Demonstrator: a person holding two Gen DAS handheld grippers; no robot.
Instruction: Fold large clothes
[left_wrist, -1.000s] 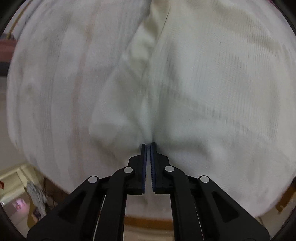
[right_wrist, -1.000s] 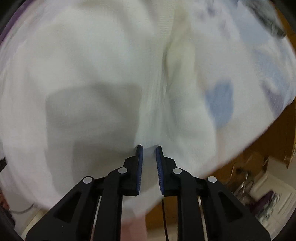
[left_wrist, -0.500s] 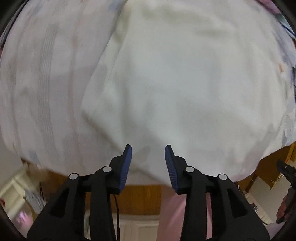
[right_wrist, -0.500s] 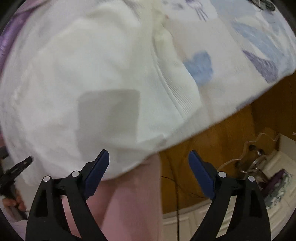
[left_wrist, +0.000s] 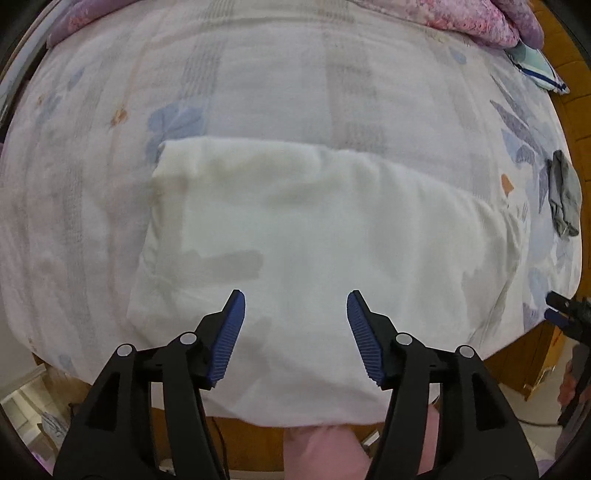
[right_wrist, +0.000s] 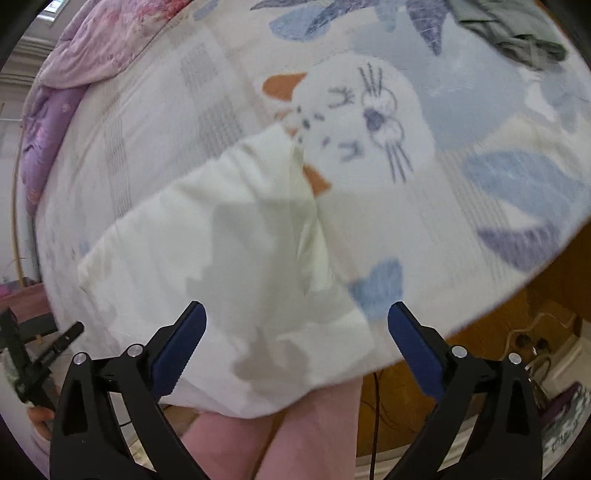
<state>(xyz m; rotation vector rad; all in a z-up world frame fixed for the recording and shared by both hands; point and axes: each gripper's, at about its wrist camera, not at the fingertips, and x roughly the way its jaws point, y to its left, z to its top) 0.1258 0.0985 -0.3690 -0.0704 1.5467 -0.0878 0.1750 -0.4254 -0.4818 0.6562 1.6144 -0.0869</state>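
White cloth, folded into a rough rectangle, lies at the near edge of the bed. Left tongs and right tongs have just been opening; both stand wide and empty above it, apparently letting the fold settle.

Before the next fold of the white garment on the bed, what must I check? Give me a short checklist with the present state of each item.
1. Left gripper is free of cloth: ok, its jaws have just been opening and nothing is between them.
2. Right gripper is free of cloth: ok, its jaws have just been opening wide and hold nothing.
3. White garment lies flat on the bed sheet: ok, folded into a rough rectangle.
4. Garment fully on the bed: not ok, its near edge hangs over the bed edge.
5. Layers aligned at the right side: cannot tell, the view there is blurred.
6. Grey cloth is clear of the garment: ok, it lies apart.
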